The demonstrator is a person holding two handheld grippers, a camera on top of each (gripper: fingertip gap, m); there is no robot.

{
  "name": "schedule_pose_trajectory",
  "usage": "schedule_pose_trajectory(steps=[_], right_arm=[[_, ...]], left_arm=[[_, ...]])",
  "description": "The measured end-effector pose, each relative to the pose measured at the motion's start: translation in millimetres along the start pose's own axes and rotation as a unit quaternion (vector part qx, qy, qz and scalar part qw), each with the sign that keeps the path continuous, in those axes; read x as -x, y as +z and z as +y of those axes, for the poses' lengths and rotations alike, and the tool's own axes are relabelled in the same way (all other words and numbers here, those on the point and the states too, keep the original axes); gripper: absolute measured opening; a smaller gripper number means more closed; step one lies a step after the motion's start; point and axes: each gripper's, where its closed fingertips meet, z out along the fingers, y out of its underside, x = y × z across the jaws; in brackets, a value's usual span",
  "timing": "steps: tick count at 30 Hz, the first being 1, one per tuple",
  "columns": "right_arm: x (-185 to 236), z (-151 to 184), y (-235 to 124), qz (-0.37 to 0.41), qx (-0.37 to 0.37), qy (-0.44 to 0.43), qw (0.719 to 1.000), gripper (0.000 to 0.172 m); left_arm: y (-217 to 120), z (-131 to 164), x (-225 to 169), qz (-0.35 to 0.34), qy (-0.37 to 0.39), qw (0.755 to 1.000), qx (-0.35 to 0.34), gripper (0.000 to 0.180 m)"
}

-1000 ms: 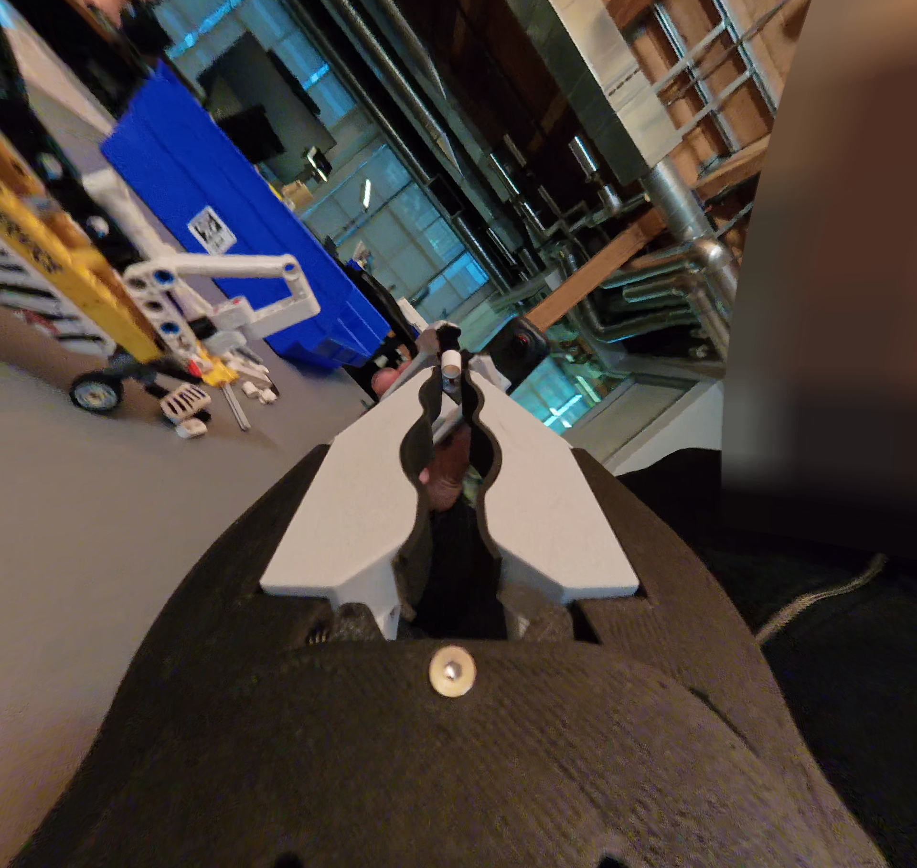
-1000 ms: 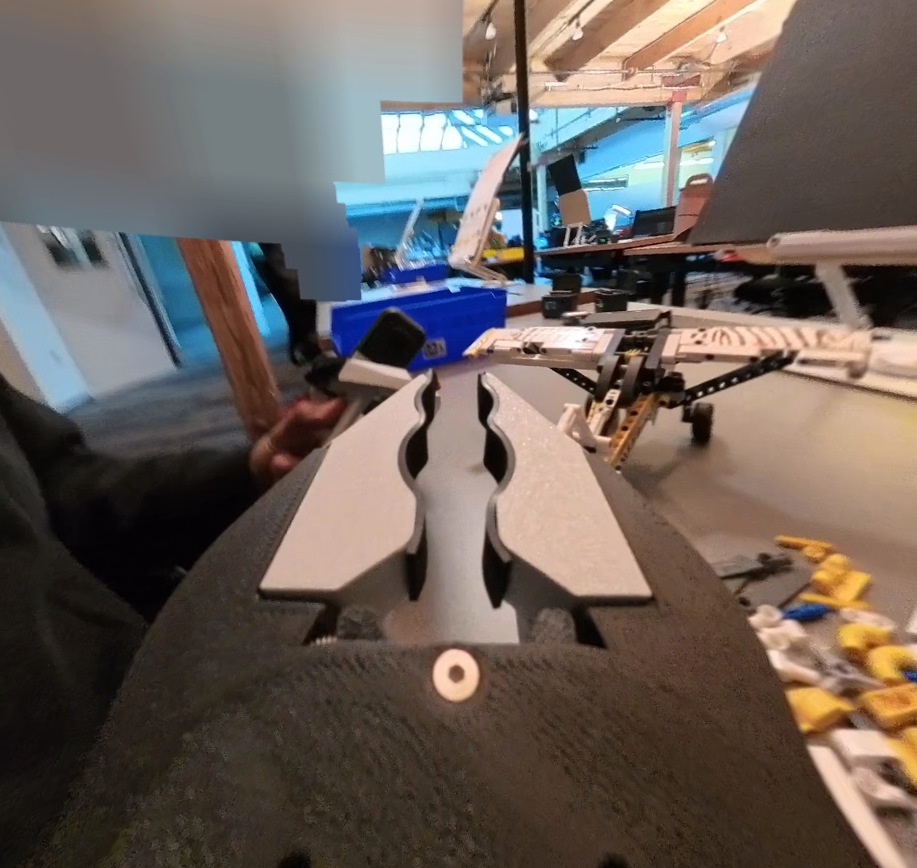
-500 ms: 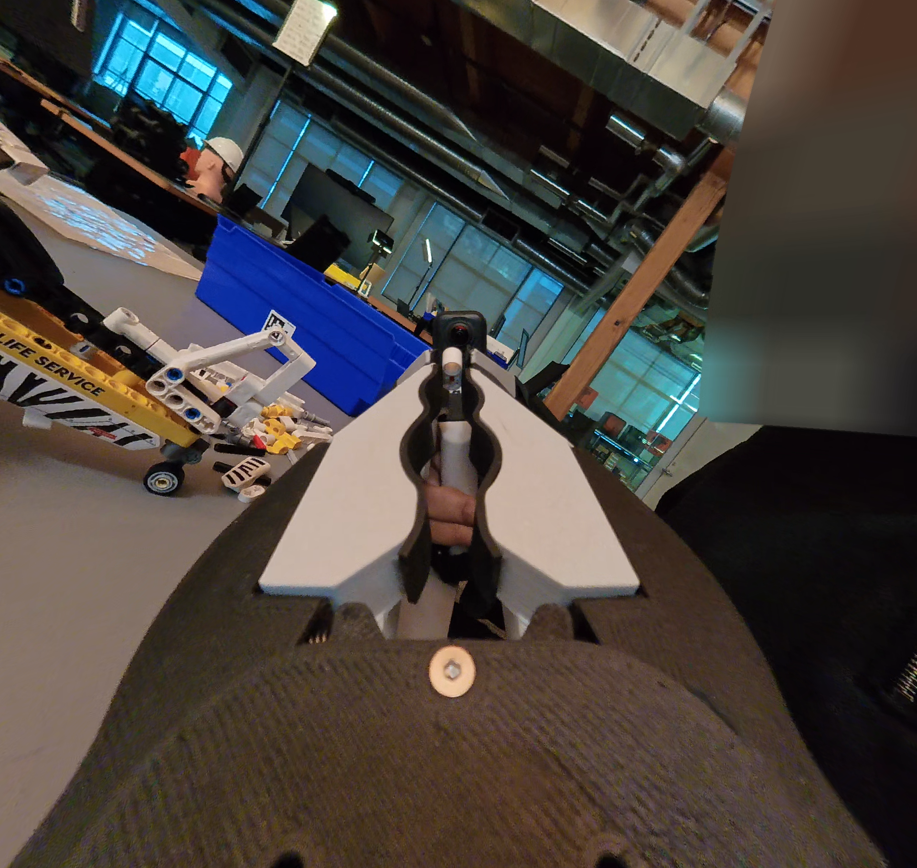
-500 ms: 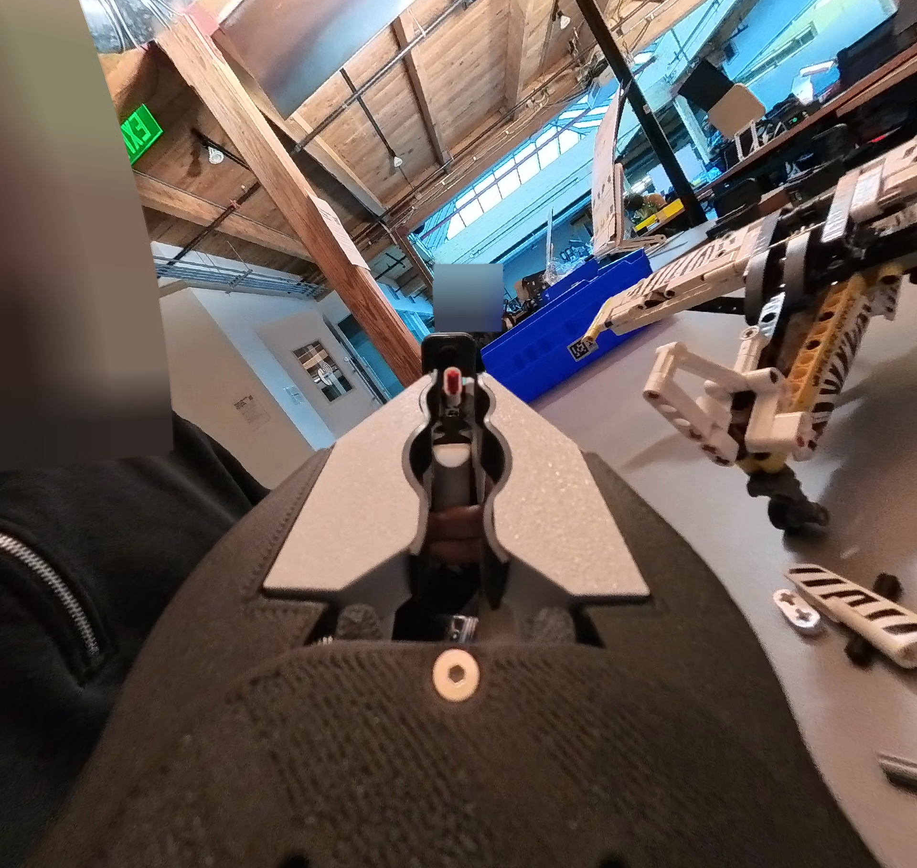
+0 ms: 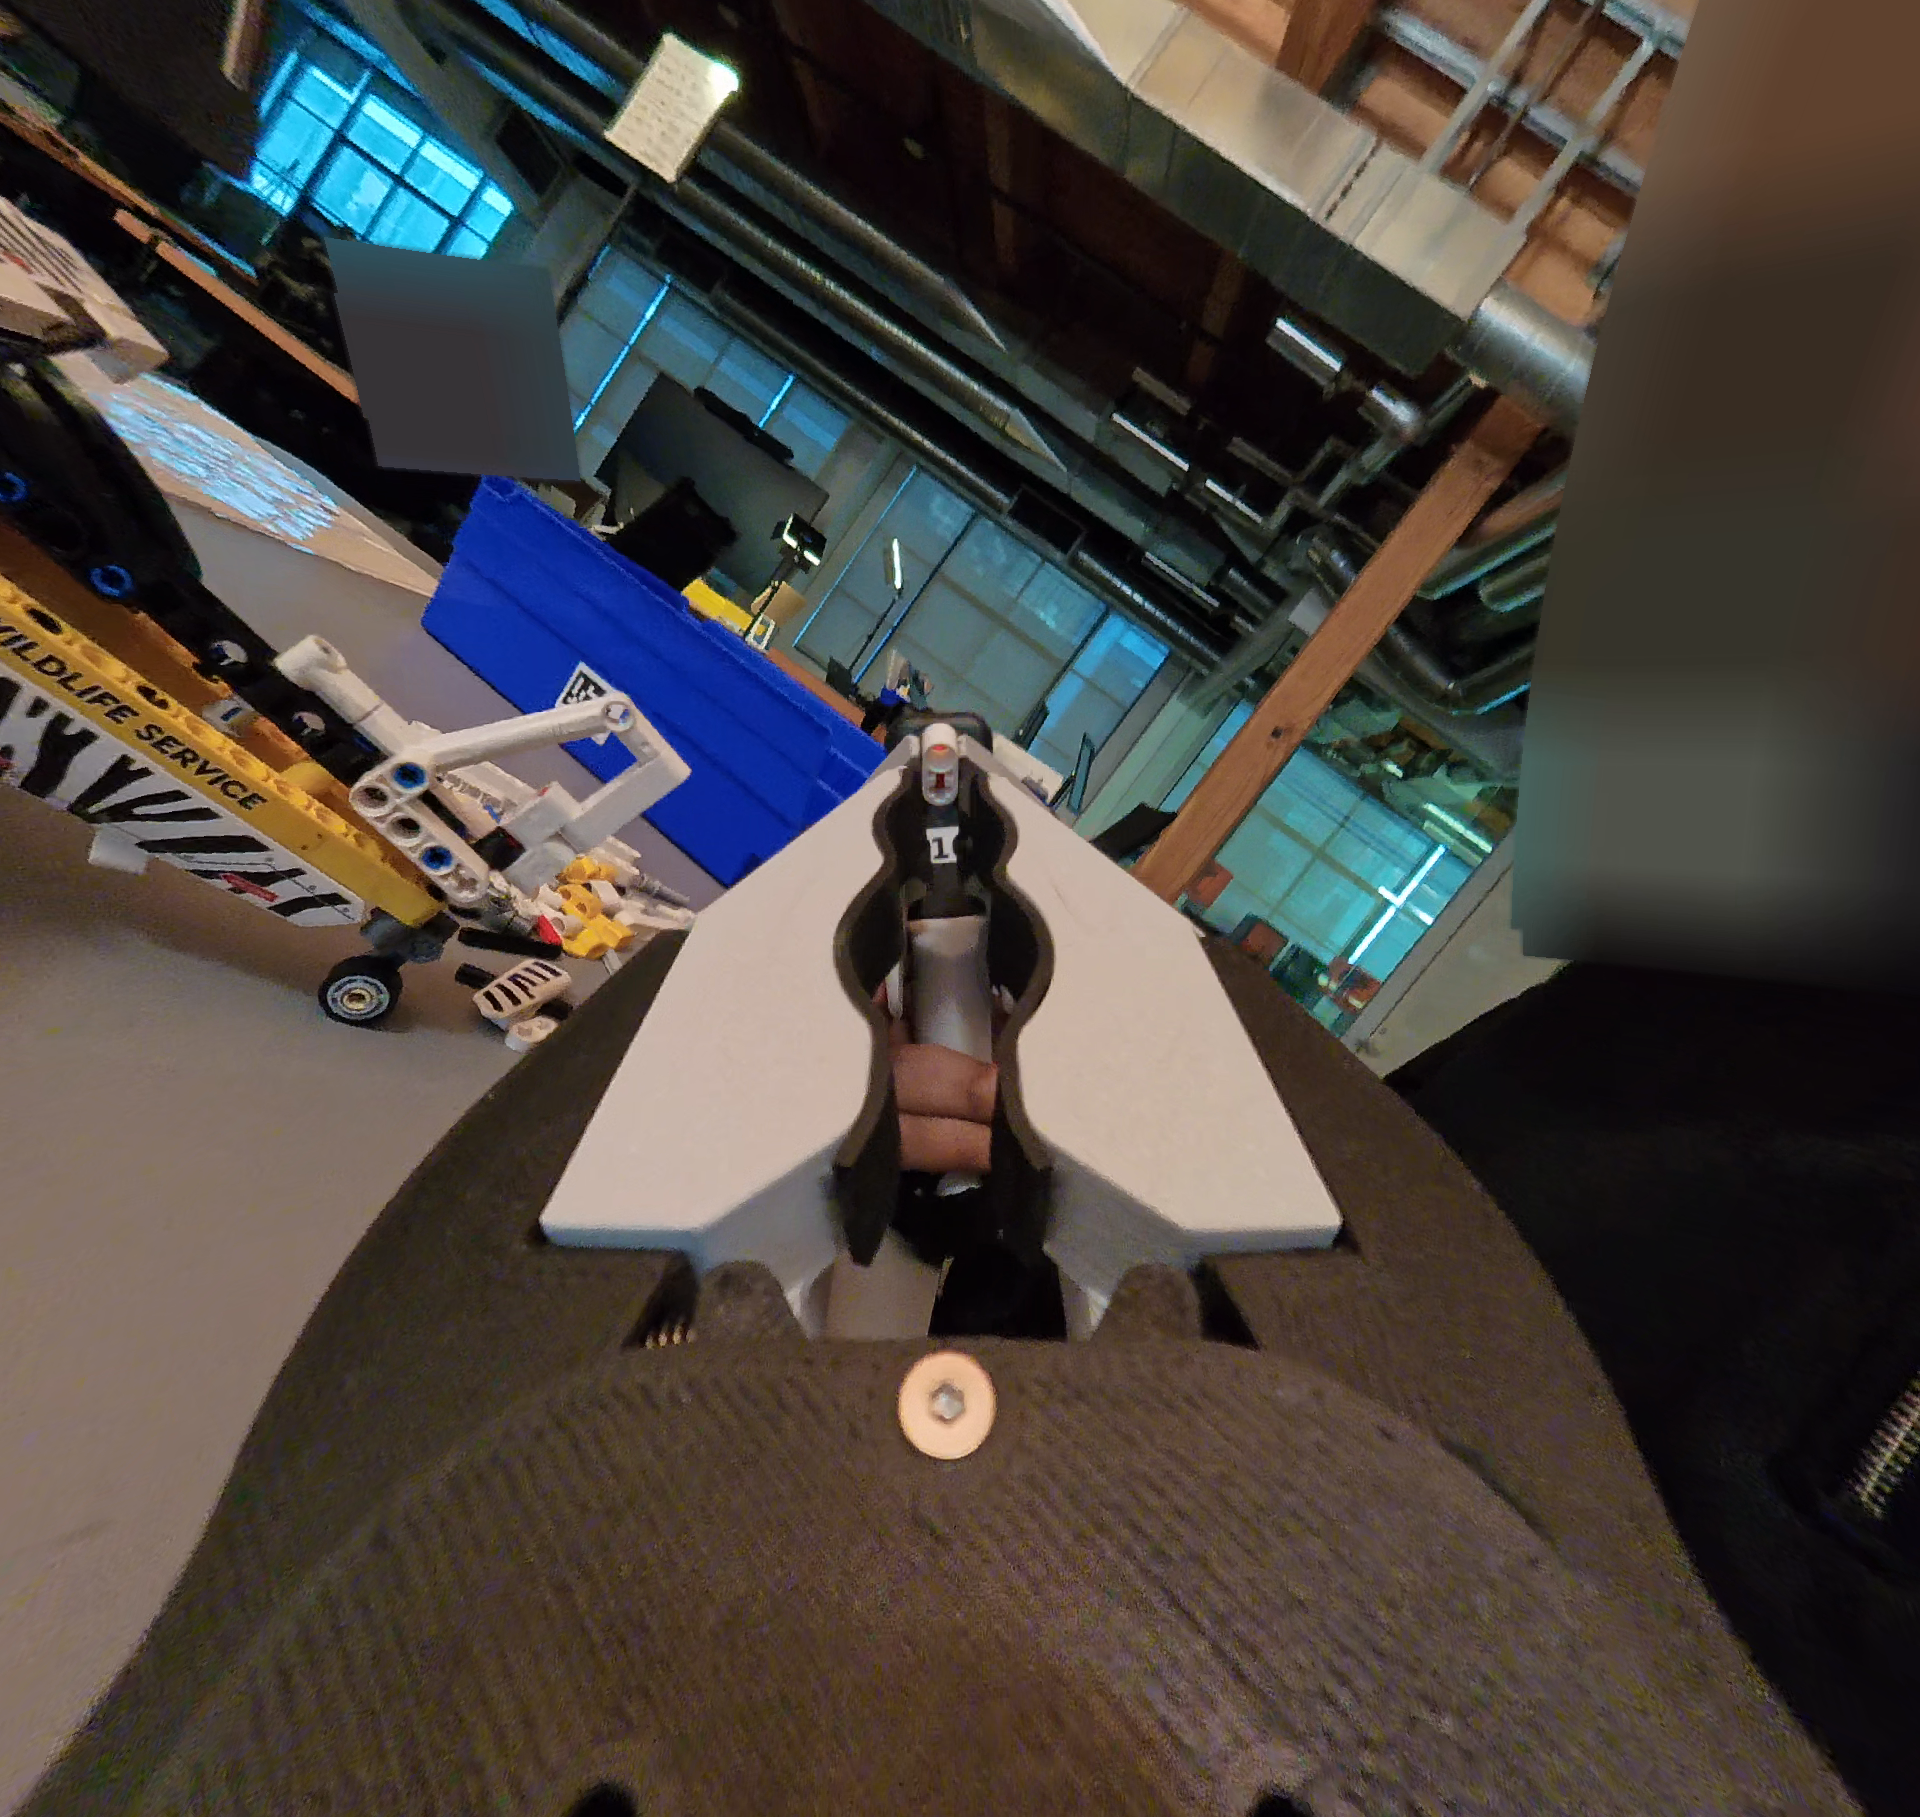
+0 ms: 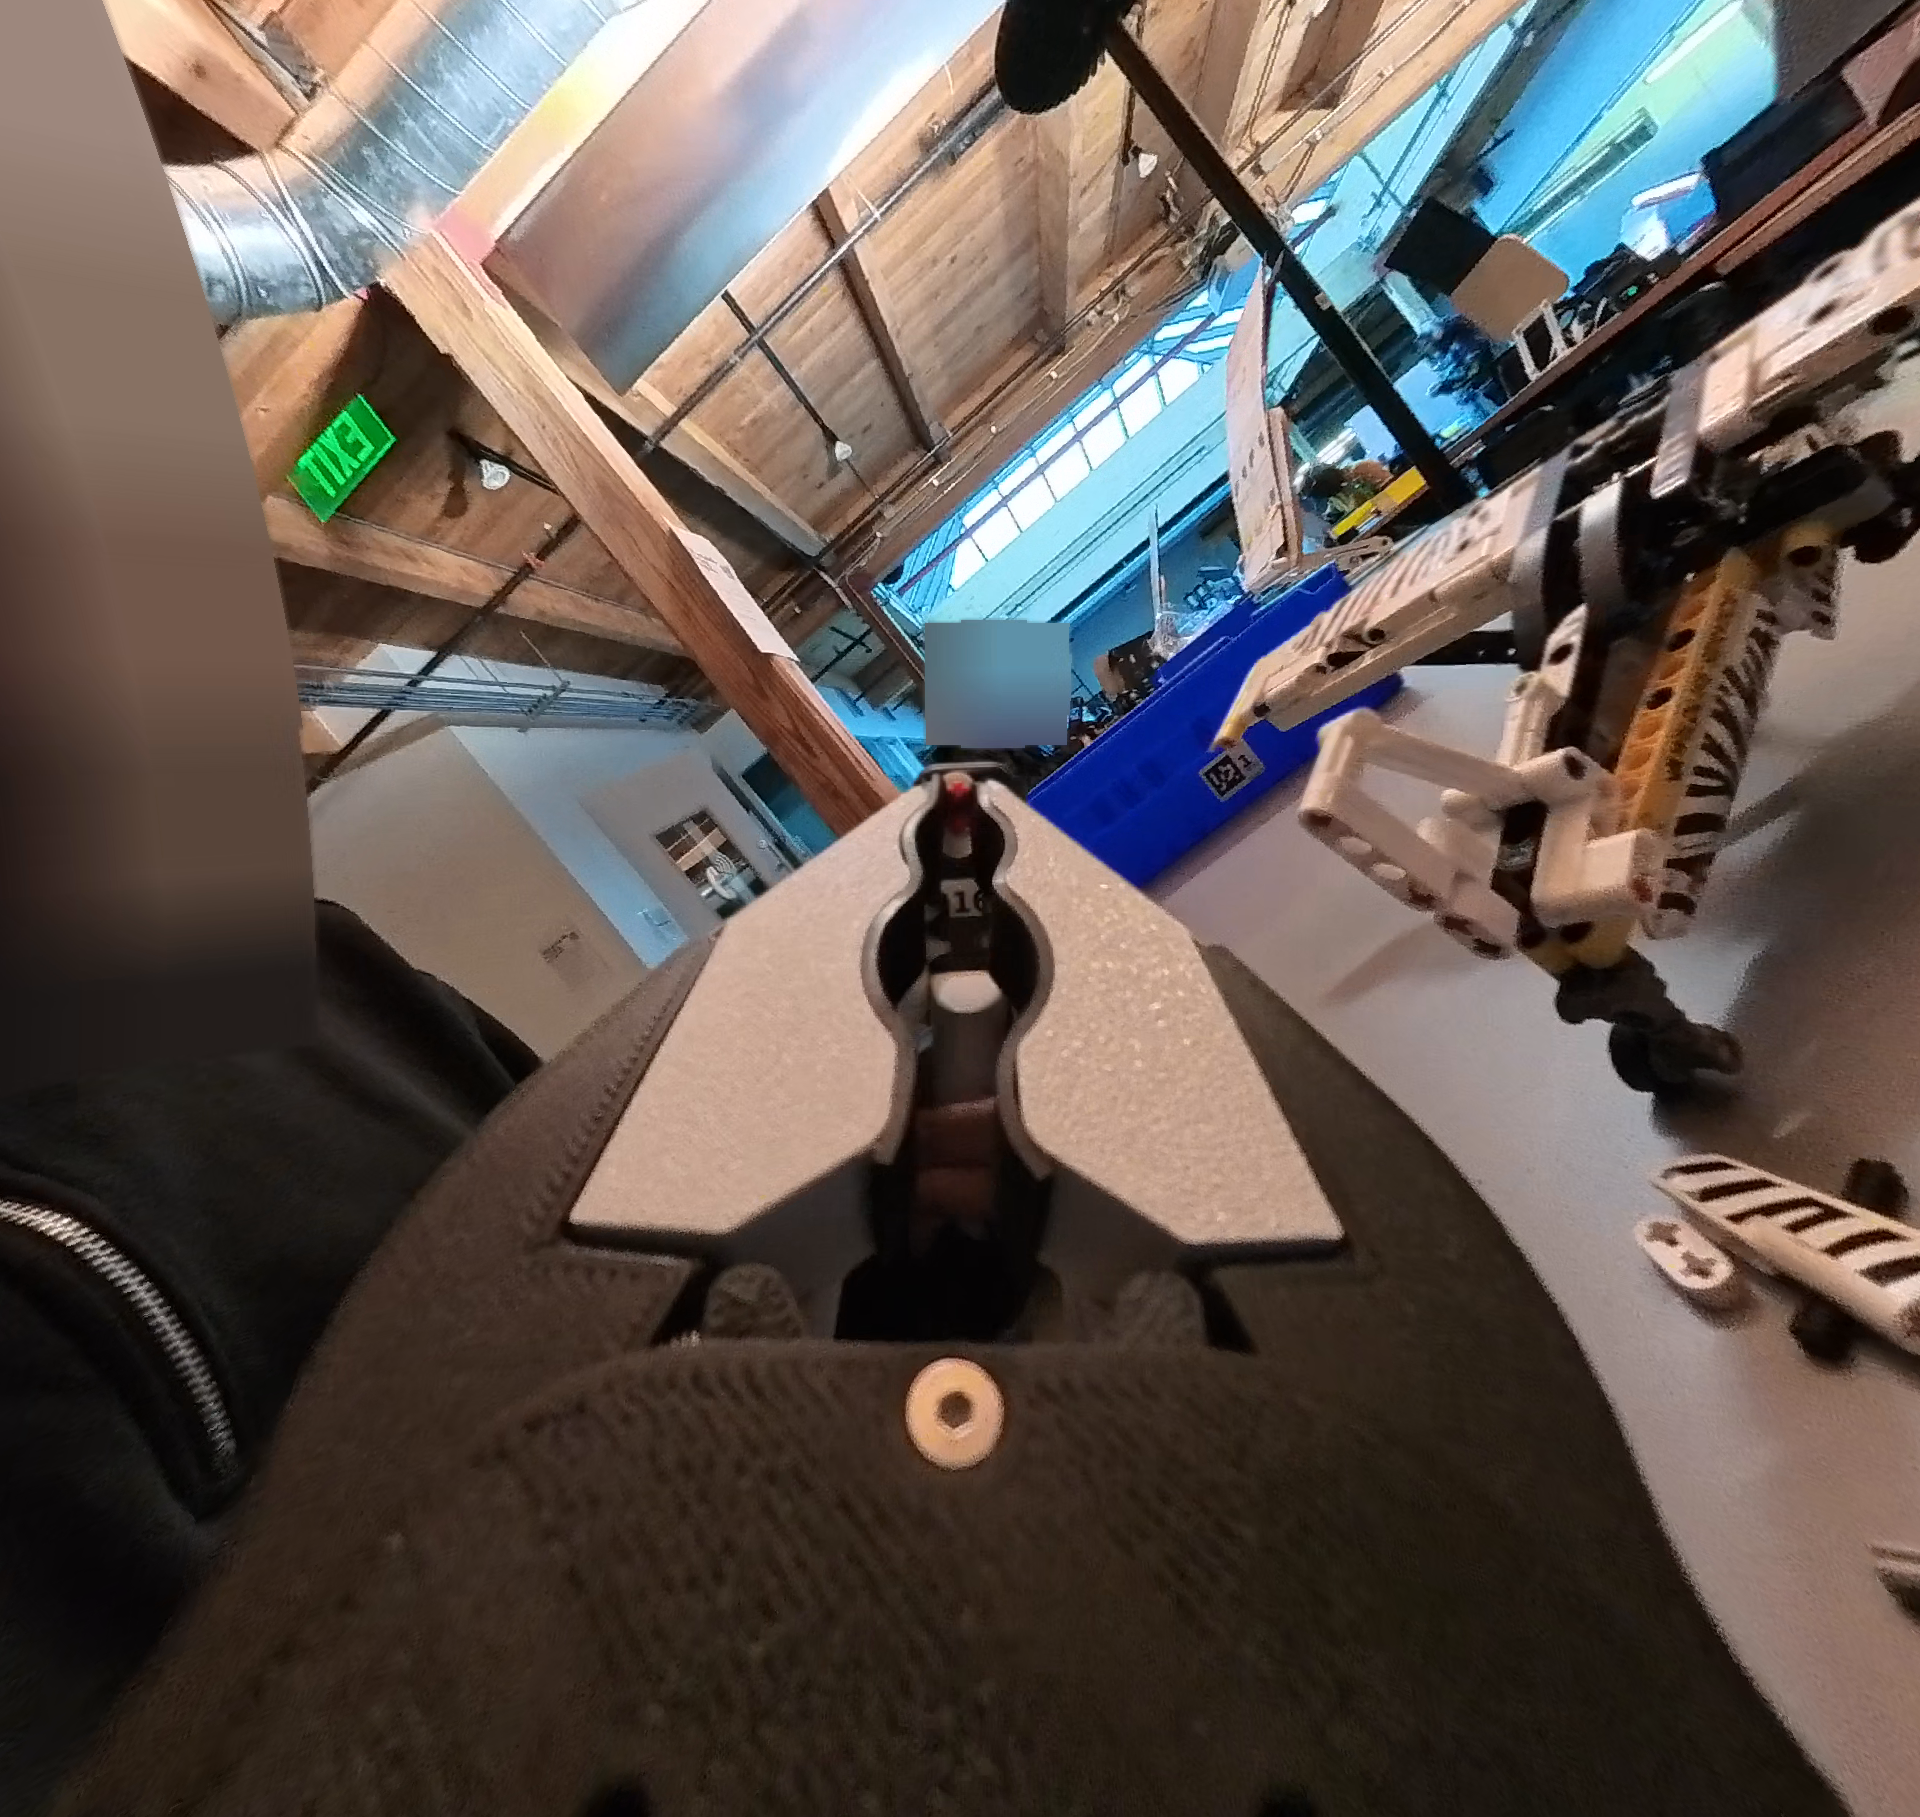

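Note:
My two grippers point at each other, tip to tip, above the near edge of the grey table [image 5: 156, 1144]. My left gripper [image 5: 938, 765] is shut on a small white sleeve-like brick part [image 5: 938, 788] with a red core. In the left wrist view the right gripper's black body with a small tag [image 5: 940, 845] shows just behind the tips. My right gripper [image 6: 957, 793] is shut on the red pin end [image 6: 957, 786] that sticks out of that white part [image 6: 957, 840]. A person's fingers [image 5: 940, 1102] show through the jaw hollows.
A yellow, white and zebra-striped brick-built model on wheels [image 5: 187, 780] [image 6: 1683, 645] stands on the table. A blue bin [image 5: 644, 666] [image 6: 1164, 780] stands behind it. Loose parts [image 5: 582, 910] and a striped panel [image 6: 1808, 1237] lie nearby. A dark sleeve [image 6: 156, 1248] is at the left. Less than 4 cm separates the two grippers' tips.
Both grippers swung round to face each other. The right jaws were open a second ago and have closed on the red pin. The left kept its hold on the white part.

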Motion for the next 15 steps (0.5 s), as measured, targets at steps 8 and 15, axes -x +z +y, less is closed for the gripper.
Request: schedule_pose_trajectory(steps=[8, 15], right_arm=[[-0.5, 5.2, 2.1, 0.001, 0.017, 0.007, 1.000, 0.001], [-0.3, 9.1, 3.1, 0.016, 0.035, -0.017, 0.999, 0.001]], left_arm=[[-0.3, -0.7, 1.3, 0.000, -0.011, 1.000, -0.001, 0.014], [1.9, 6.3, 4.1, 0.010, -0.066, 0.997, 0.032, 0.032]])
